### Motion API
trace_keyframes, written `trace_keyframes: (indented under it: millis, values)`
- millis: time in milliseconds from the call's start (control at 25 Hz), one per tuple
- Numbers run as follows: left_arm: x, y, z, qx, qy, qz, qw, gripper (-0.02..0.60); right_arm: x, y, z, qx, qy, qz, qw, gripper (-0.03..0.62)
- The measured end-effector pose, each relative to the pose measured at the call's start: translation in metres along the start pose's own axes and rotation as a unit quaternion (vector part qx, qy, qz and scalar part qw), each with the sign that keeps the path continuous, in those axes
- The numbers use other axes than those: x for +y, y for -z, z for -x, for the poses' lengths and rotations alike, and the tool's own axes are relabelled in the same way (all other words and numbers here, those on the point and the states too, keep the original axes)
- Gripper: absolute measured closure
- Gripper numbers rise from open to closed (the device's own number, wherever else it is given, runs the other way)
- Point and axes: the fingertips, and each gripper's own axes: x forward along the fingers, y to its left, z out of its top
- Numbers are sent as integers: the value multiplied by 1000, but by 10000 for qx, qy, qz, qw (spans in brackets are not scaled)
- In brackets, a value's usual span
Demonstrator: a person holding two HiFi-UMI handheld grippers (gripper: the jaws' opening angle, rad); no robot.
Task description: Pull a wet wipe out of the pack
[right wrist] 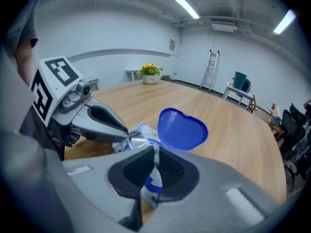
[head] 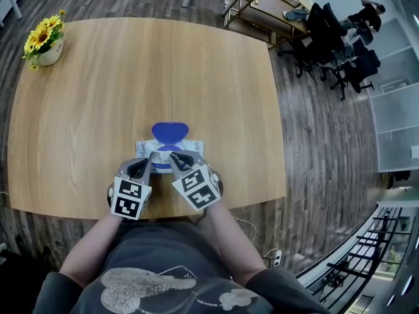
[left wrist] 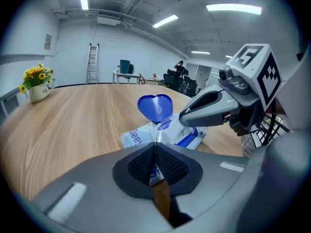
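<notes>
Pinching the pack (left wrist: 137, 136) at the near desk (head: 131, 77) edge with my closed left claw (left wrist: 155, 147); right claw (head: 173, 155) is clamped on the wipe (right wrist: 156, 154).

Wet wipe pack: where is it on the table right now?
In the head view the wet wipe pack lies by the table's near edge, blue lid open. The left gripper pinches its left part, and the right gripper pinches a wipe at its opening.
</notes>
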Motion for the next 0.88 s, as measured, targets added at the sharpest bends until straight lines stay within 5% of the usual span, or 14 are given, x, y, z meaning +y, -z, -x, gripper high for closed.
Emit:
trace_keyframes:
  millis: [600,880]
  values:
    - [-6,-12,16,-494,614,115,9968,521,-39,-28,115,-1288,1741,-546,9747,588]
    - [-5,-24,57,-934,260,326,9948,492,-31,-15,138,-1581,1856,-702,9673,588]
